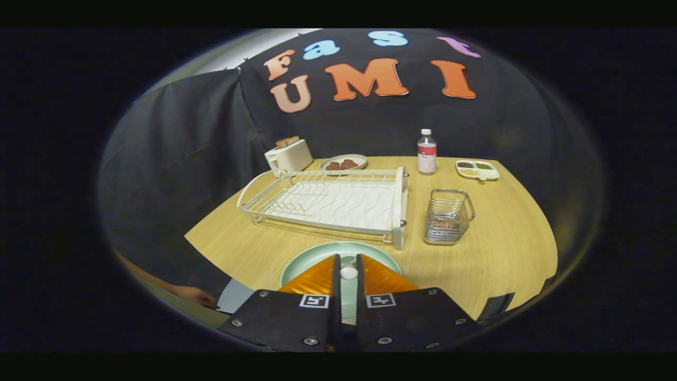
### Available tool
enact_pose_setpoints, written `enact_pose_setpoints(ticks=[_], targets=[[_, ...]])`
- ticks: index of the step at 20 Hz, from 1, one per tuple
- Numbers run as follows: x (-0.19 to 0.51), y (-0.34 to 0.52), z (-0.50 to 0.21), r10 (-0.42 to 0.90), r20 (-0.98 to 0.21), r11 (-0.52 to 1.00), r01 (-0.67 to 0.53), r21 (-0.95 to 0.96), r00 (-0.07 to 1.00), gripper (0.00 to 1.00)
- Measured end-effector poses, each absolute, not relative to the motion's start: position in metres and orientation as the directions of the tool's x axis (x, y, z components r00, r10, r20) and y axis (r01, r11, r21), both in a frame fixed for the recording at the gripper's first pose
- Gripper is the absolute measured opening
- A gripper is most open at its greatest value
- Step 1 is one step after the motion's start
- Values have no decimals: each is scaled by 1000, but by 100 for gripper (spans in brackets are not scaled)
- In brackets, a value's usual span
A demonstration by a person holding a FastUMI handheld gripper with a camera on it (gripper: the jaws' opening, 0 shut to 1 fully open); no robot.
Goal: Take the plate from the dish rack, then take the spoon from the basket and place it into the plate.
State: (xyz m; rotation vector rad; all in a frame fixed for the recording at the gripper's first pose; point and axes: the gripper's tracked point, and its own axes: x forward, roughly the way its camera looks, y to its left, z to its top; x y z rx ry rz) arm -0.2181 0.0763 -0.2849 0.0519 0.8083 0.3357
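You hold the spoon (348, 272) pinched betw. the fingers of gripper (348, 270), handle along them, right above the plate (312, 260), so lower straight.

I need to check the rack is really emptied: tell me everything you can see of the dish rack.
The dish rack is a white wire frame with a pale ribbed drain tray under it and cream end posts with round caps. It stands level on the wooden table, with no dishes in it. It lies beyond the green plate and the gripper, left of the wire basket, in front of the toaster.
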Motion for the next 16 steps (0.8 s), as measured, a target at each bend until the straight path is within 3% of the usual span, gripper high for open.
enact_pose_setpoints(ticks=[8,16], targets=[[-211,93,-303,364,-671,928,-311,205,645,12],[-255,74,-355,311,-800,943,-271,194,513,16]])
